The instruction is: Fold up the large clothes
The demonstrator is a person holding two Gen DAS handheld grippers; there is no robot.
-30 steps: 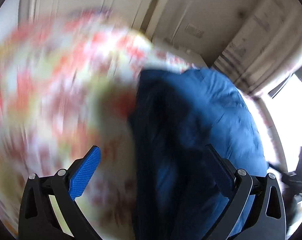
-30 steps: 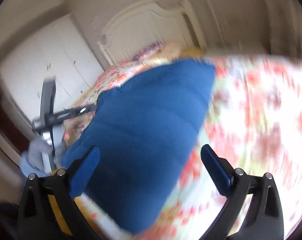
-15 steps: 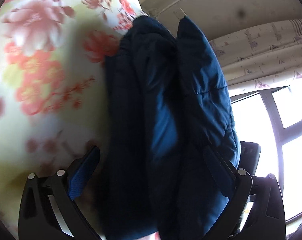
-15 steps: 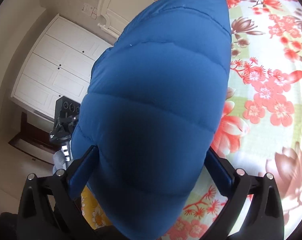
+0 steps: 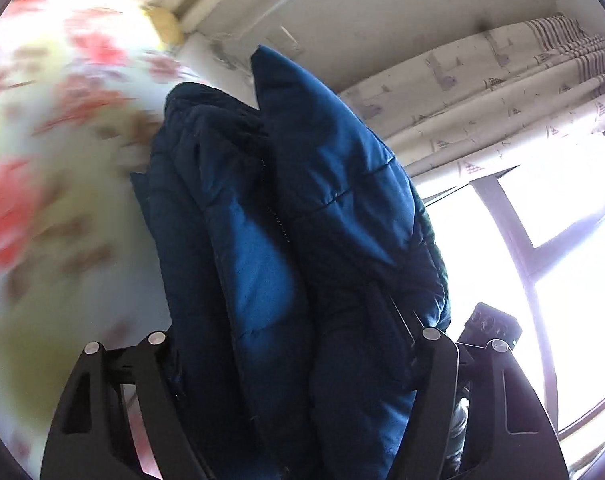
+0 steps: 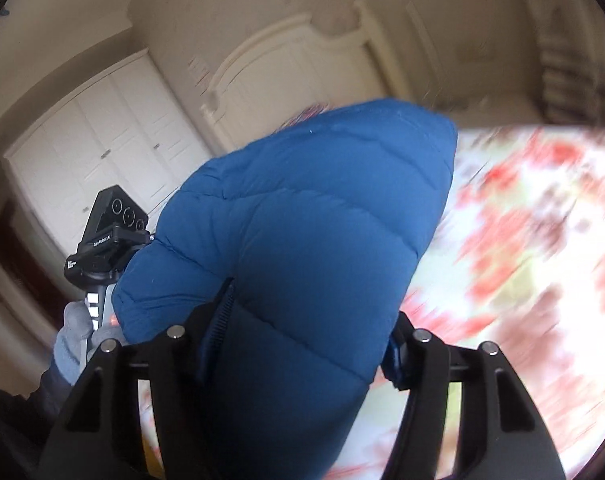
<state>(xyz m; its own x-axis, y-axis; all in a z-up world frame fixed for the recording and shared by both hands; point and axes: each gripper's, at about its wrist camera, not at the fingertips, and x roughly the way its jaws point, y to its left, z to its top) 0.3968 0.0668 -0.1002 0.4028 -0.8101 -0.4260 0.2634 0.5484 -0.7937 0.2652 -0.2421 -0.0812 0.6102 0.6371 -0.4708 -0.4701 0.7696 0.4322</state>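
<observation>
Floral bedding (image 6: 542, 240) blurs beneath both tools. Left tool (image 5: 294, 360) and right tool (image 6: 302, 340) have just been closing, each now pinching the thick blue puffer jacket (image 6: 302, 220) bunched between its fingers; cream headboard (image 6: 286, 64) beyond.

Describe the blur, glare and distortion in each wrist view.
Left wrist: the floral bedspread is smeared by motion, the window is blown out to white, the jacket stays fairly sharp but dark. Right wrist: the bedspread streaks with blur, the jacket is evenly lit, the wardrobe bows from fisheye distortion.
</observation>
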